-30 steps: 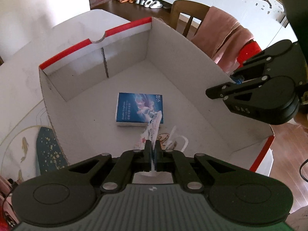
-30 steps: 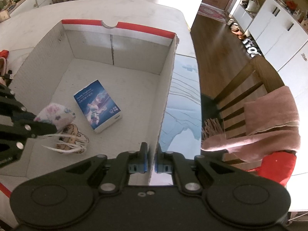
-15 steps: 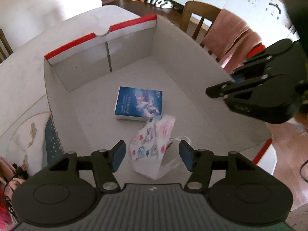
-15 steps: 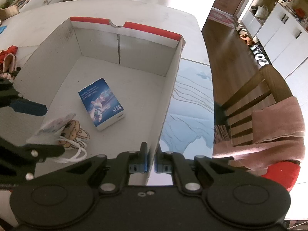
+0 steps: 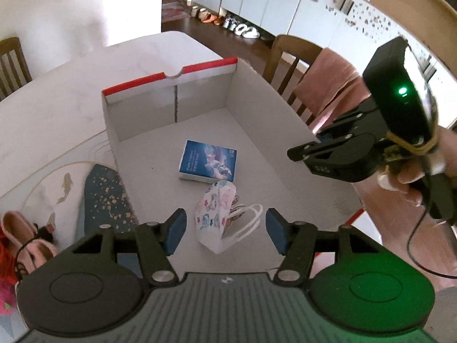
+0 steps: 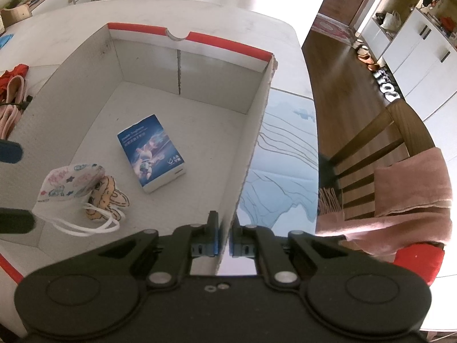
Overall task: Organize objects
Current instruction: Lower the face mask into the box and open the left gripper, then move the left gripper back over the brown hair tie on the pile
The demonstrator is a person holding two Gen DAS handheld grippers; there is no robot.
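On the far left of the tabletop (image 5: 71, 108) lie pink slippers (image 5: 20, 228), just outside the white cardboard box (image 5: 288, 120) with its red-edged rim. The left gripper (image 5: 225, 231) hangs over the near end of the box, its jaws wide apart after just opening, gripping nothing. Below it on the box floor rests a patterned face mask (image 5: 214, 214) with white ear loops, lying partly over a small cartoon-printed item (image 6: 105, 197). Just beyond the mask sits a blue packet (image 5: 208, 164), flat on the box floor. To the right, the right gripper (image 6: 224, 245) is clamped on the box's right wall, pinching the cardboard edge. Further right stands a wooden chair (image 6: 380, 131) draped with pink cloth (image 6: 411, 183).
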